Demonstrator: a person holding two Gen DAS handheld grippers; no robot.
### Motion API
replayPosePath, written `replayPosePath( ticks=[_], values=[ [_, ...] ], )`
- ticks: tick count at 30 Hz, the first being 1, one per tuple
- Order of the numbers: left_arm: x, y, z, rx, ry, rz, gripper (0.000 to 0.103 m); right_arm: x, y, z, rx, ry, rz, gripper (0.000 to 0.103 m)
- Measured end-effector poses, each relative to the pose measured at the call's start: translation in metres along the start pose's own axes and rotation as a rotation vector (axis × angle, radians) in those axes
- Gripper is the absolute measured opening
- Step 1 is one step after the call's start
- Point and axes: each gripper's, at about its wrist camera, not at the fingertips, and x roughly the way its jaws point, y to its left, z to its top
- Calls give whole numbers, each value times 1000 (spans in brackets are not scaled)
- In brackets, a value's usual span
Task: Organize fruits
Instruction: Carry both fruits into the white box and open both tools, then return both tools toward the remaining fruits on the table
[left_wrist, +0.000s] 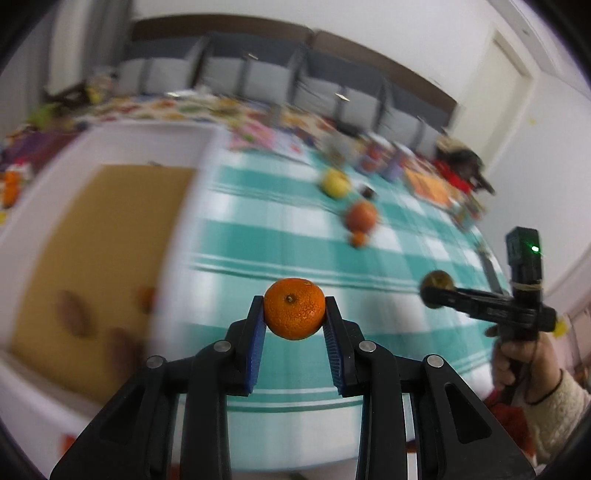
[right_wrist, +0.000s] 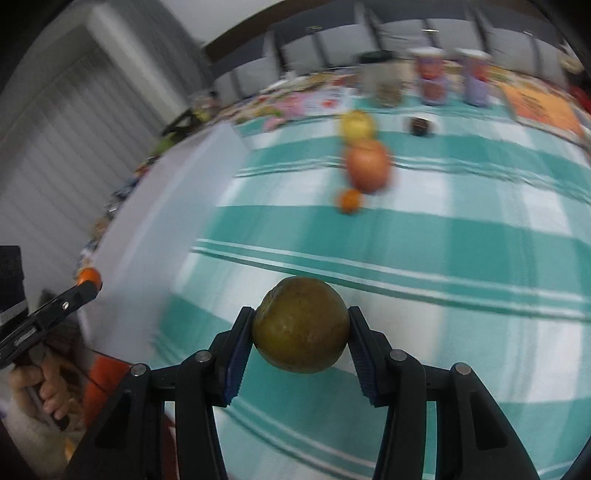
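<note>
We have a fruit in each tool. Our left gripper (left_wrist: 294, 314) is clamped on a small round orange mandarin (left_wrist: 294, 308), its blue ribbed pads pressing both sides, stem end facing the camera. Our right gripper (right_wrist: 301, 332) is closed on a larger, dull green-brown round fruit (right_wrist: 301, 325), possibly a pear or guava; we cannot tell which. Both fruits hang clear above the teal and white checked tablecloth (left_wrist: 369, 295).

We judge this the carrying step: two fruits picked up, not yet placed. To the left stands a white-rimmed box with a tan cardboard floor (left_wrist: 110, 229), and some brownish and orange shapes already lie in it, so it is probably where the fruit goes. The next move calls for swinging both loads left over the near rim, lowering them onto bare floor beside what lies there, then releasing one at a time so neither rolls.

Farther off on the cloth, a yellow apple-like fruit (right_wrist: 356, 123), a reddish-orange apple (right_wrist: 368, 164) and another small mandarin (right_wrist: 349, 200) wait in a line, close together.

Much is blurred. The shapes in the box are smears we cannot name, the jars at the far edge are indistinct, and the box's near left corner is cut off.
</note>
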Motion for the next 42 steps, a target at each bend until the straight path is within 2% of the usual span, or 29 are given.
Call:
replayPosePath(
  ticks=[4,7,10,12,15,18,19,20,22,24,26,27,29,31,34,36,37,40,42],
  values=[
    [-25,76,2,-98,-23,138,30,19,75,25,-91,29,112,50],
    [-24,120,-5,-176,12,200,30,39,146,44,-194,60,190,50],
    [-10,147,-10,-209,80,253,30,69,214,58,-304,108,228,50],
    [5,158,-14,-224,133,278,30,102,256,62,-395,164,201,50],
    [15,165,-18,-229,165,313,31,152,290,60,-459,248,135,50],
    [14,169,-20,-228,168,345,35,182,303,49,-499,283,63,50],
    [11,170,-21,-224,159,356,48,187,304,47,-503,287,47,50],
    [8,169,-22,-219,149,366,68,193,303,45,-505,289,27,51],
    [-2,166,-24,-211,99,381,85,195,297,49,-487,255,7,55],
    [-12,161,-25,-203,50,381,85,174,288,59,-436,145,10,70],
    [-22,156,-26,-209,-2,367,86,148,275,70,-389,31,14,94],
    [-28,150,-25,-212,-34,355,86,127,263,77,-357,-46,8,98],
    [-33,141,-20,-215,-74,339,86,95,240,84,-317,-142,-11,101],
    [-37,121,-14,-213,-117,304,87,71,214,86,-295,-198,-37,103],
    [-31,85,-5,-178,-149,244,90,46,172,74,-299,-227,-111,103],
    [-19,54,-1,-131,-144,198,92,36,125,53,-316,-218,-204,103],
    [-9,36,-1,-98,-129,170,94,32,113,45,-319,-209,-235,103],
    [35,-16,-7,-1,-39,97,94,33,38,7,-311,-136,-374,103],
    [70,-47,-16,68,14,47,94,29,-19,-21,-256,-91,-460,103]
  ],
)
